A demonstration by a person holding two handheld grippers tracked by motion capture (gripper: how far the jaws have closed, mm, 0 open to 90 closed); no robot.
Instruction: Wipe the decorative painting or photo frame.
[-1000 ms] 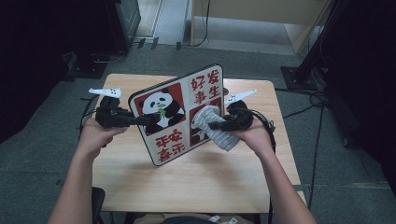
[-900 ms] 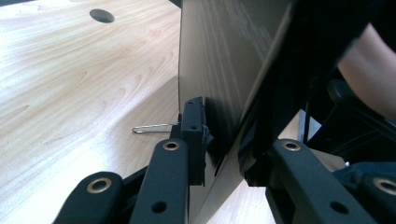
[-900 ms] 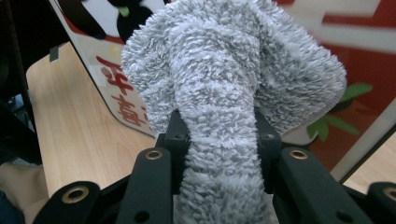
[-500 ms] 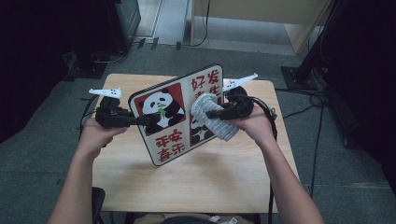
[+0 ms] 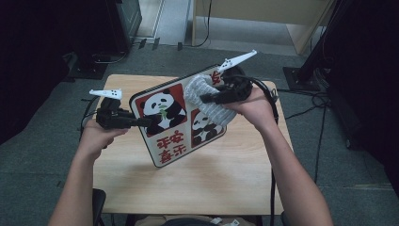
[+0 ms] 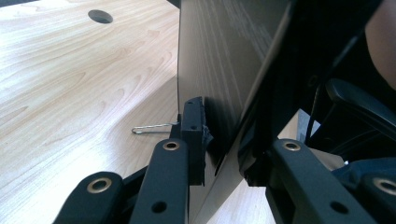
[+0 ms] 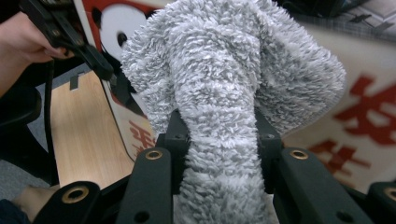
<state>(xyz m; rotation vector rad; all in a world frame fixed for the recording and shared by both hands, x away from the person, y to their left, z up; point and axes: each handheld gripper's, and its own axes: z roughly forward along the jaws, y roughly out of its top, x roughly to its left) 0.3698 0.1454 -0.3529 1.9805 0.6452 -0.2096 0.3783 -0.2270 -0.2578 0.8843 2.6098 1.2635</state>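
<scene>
A square board with red panda pictures and red characters (image 5: pixel 169 122) is held tilted above the wooden table (image 5: pixel 226 183). My left gripper (image 5: pixel 147 122) is shut on the board's left edge (image 6: pixel 219 116), one jaw on each face. My right gripper (image 5: pixel 203 99) is shut on a fluffy grey cloth (image 5: pixel 207 101), which lies against the upper right part of the board's printed face. In the right gripper view the cloth (image 7: pixel 224 93) bulges between the jaws in front of the board (image 7: pixel 369 116), and the left gripper (image 7: pixel 105 72) shows at the upper left.
A thin metal clip or wire (image 6: pixel 152 127) pokes out beside the left jaw over the table (image 6: pixel 70 84), which has a round cable hole (image 6: pixel 100 16). Cables (image 5: pixel 310 101) trail off the table's right edge. Dark equipment and a stand surround the table on the floor.
My right gripper has carried the grey cloth up and away across the board, from its lower right panda toward the upper right corner. The left gripper and the board have stayed still.
</scene>
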